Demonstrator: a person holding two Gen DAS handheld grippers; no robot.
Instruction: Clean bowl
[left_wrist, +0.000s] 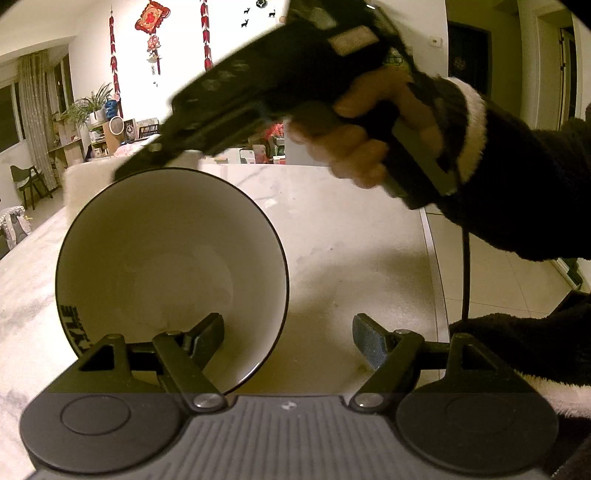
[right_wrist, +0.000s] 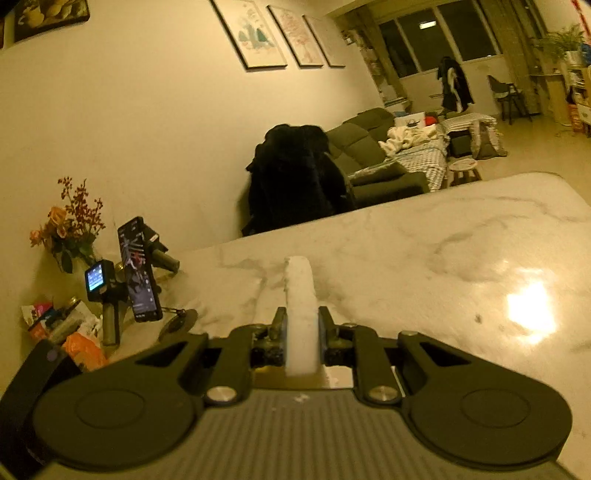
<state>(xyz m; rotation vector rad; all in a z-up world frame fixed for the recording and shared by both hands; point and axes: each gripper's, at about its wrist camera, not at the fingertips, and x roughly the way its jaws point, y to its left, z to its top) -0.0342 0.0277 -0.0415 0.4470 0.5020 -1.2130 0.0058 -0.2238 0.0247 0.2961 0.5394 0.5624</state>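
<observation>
Left gripper (left_wrist: 288, 334) spread wide, one finger inside the bowl (left_wrist: 171, 273) (black lettering, unreadable); only the right view shows its gripper (right_wrist: 301, 326) clamping a white sponge (right_wrist: 301, 314).

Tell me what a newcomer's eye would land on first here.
First the big white bowl, tipped on its side on the marble table, with one finger of the open left gripper inside it. Next the white sponge pinched in the right gripper, above the table.
</observation>
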